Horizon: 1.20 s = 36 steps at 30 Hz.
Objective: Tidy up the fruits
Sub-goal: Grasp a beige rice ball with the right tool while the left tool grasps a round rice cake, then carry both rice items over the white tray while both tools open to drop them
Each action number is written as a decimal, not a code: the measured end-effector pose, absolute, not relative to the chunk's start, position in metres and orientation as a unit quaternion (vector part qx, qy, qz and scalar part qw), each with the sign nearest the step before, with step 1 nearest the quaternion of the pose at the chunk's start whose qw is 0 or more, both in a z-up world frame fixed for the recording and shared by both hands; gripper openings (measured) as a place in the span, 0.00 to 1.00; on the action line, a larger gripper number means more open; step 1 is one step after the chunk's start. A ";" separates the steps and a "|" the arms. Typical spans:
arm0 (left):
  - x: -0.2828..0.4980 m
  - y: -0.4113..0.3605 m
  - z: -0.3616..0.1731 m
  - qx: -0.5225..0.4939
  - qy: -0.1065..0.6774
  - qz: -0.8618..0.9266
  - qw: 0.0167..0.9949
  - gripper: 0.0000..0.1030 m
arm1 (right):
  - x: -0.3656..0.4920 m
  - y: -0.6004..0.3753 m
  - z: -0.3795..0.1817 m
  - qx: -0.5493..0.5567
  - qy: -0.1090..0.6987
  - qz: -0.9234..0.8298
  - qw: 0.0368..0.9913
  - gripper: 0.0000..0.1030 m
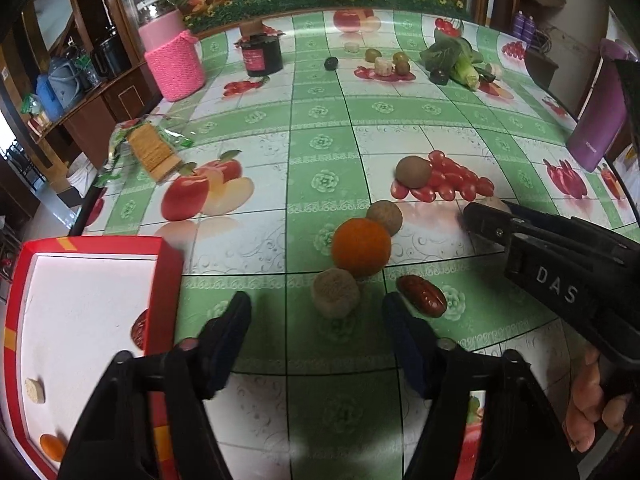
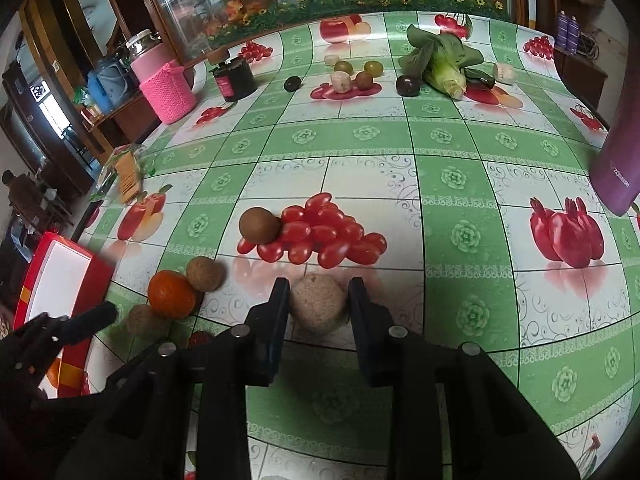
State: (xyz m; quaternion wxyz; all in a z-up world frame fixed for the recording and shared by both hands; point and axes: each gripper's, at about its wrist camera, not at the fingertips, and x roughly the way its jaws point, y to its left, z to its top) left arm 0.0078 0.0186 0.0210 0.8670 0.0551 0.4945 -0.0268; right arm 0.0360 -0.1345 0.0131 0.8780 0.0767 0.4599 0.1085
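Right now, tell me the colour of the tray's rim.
Red, with orange-yellow patches; the tray is white inside. The left wrist view shows it best.

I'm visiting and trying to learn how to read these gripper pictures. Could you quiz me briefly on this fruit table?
1. True or false: the right gripper has its fingers on either side of a tan round fruit.
2. Which touches the orange? A) leafy greens B) brown round fruit C) pink jar
3. What lies before the open left gripper?

Key: 1 true; 2 B; 3 a tan puck-shaped piece.
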 end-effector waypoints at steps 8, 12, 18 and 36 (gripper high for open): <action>0.010 0.019 0.016 0.028 0.488 -0.055 0.870 0.23 | 0.035 -0.135 0.016 0.083 0.454 0.112 0.880 0.31; -0.004 0.015 0.024 0.044 0.471 -0.041 0.880 0.23 | 0.031 -0.137 0.022 0.092 0.438 0.120 0.886 0.31; -0.039 0.022 0.061 0.068 0.408 -0.016 0.911 0.23 | 0.020 -0.137 0.040 0.110 0.387 0.144 0.904 0.31; -0.111 0.118 0.094 0.047 0.337 0.081 0.937 0.23 | -0.057 -0.024 0.068 0.103 0.325 0.284 0.896 0.32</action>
